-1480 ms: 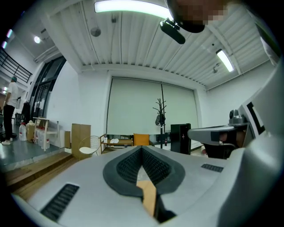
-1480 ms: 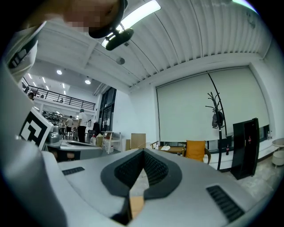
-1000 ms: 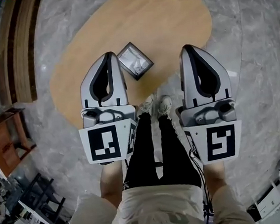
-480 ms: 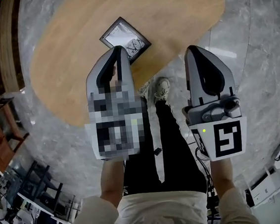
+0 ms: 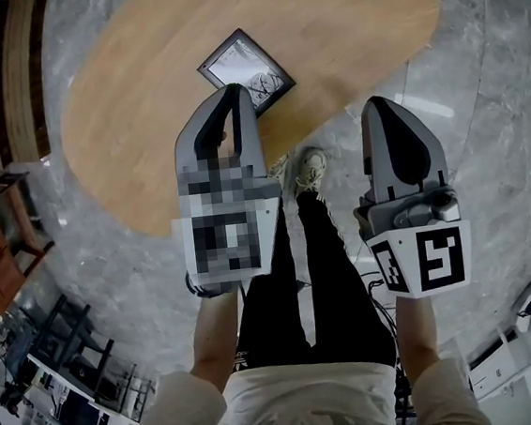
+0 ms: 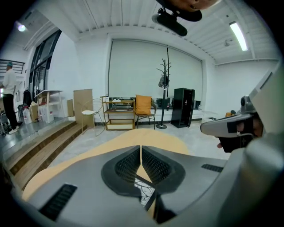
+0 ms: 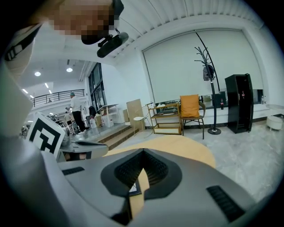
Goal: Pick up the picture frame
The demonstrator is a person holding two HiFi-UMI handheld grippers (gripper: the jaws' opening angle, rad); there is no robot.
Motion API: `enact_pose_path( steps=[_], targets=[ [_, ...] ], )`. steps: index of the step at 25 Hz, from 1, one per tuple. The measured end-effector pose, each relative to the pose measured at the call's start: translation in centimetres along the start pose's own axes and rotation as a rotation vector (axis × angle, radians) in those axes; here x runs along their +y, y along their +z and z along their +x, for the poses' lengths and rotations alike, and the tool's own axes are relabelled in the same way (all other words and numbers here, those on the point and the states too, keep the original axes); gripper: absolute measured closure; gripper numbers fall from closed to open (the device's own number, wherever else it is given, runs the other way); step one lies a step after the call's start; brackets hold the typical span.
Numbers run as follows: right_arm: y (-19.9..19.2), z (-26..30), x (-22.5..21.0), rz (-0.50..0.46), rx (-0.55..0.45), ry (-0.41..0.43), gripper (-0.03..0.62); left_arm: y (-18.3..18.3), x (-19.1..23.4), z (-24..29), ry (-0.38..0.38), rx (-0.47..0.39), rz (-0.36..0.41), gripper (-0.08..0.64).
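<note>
Found the left gripper (image 6: 141, 153) with jaws pressed together along one thin seam, nothing pinched between the pads. Through the wedge-shaped opening below that seam, glimpsed a slice of the picture frame (image 6: 144, 191): dark border, pale sheet with fine black line-work. Found the right gripper (image 7: 143, 153) likewise closed tip to tip and empty. Caught a small corner of the frame through its lower opening, plus bare wood.

From the head view, placed the left gripper's tips over the frame's nearest corner — cannot tell contact from hover. Placed the right gripper off past the table's near edge, over the grey marble floor (image 5: 484, 137), well apart from the frame. Noted the marker cube (image 5: 423, 261) at its rear.

Logged the picture frame lying flat on the oval wooden table (image 5: 143, 125), turned diagonally, close to the near edge and about midway along it.

Just off that near edge, noted the person's light shoes (image 5: 306, 167) and black trousers (image 5: 301, 279) between the two grippers.

Farther out, in the left gripper view: an orange-backed chair (image 6: 143, 105), a wooden shelf unit (image 6: 119, 113), a coat stand (image 6: 167, 84), a black cabinet (image 6: 183, 113), wooden steps (image 6: 40, 142) at left, and a person in white (image 6: 8, 95) standing beyond them.
</note>
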State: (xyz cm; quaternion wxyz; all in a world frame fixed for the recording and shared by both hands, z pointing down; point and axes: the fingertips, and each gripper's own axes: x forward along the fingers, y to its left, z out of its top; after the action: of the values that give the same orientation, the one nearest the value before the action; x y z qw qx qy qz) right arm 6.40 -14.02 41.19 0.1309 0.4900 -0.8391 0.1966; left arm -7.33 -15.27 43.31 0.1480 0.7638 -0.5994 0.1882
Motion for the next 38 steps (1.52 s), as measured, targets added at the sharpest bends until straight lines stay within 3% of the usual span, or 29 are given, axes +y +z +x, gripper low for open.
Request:
enact_pose_path(
  steps=[3, 5, 8, 13, 21, 28, 38],
  targets=[
    [-0.3, -0.3, -0.2, 0.000, 0.014, 0.001, 0.588, -1.0, -0.4, 0.8, -0.022, 0.052, 0.057, 0.527],
    [-0.8, -0.4, -0.3, 0.003, 0.025, 0.003, 0.588, -2.3, -1.2, 1.5, -0.060, 0.111, 0.098, 0.342],
    [-1.5, -0.5, -0.1, 0.003, 0.039, 0.012, 0.588, -4.8, -2.5, 2.9, -0.120, 0.205, 0.195, 0.257],
    [-2.7, -0.7, 1.1, -0.015, 0.077, 0.052, 0.588, -11.0, -4.9, 4.4, -0.256, 0.414, 0.287, 0.249],
    [-4.2, -0.7, 1.1, -0.096, 0.120, 0.084, 0.588, -19.0, -5.6, 6.1, -0.378, 0.651, 0.398, 0.249],
    [-4.6, -0.5, 1.1, -0.050, 0.129, 0.093, 0.588, -21.2, -6.0, 6.0, -0.449, 0.764, 0.436, 0.249],
    [-6.7, -0.7, 2.0, -0.009, 0.182, 0.126, 0.588, -21.4, -6.3, 6.7, -0.467, 0.801, 0.433, 0.250]
  ],
)
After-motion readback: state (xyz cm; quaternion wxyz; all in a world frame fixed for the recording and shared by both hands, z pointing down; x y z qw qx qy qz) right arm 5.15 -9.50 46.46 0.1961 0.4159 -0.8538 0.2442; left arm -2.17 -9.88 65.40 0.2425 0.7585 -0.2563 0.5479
